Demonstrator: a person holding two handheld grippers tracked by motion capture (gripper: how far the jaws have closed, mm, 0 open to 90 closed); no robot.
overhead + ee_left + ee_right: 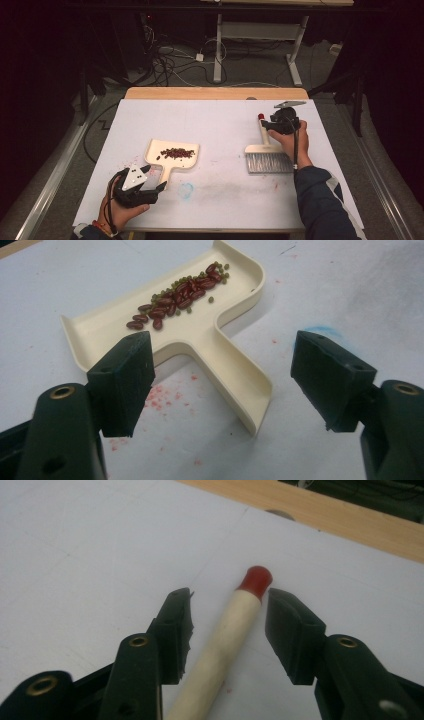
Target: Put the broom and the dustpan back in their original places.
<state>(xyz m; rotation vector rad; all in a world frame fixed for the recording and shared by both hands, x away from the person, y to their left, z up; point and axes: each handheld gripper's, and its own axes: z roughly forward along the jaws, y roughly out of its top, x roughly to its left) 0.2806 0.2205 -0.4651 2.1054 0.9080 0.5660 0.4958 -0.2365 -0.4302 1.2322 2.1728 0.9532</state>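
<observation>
Lying left of centre in the high view, a cream plastic dustpan [172,155] holds a heap of dark red beans with a few green ones [177,152] on the white paper-covered table [225,130]. At lower left, the left gripper [155,181] sits released, jaws spread wide on either side of the pan's handle (touching neither side). Right of centre lies a wooden hand brush with grey bristles and a red-tipped handle [266,154]; the right gripper [229,625] straddles that handle, jaws parted, not clamped.
</observation>
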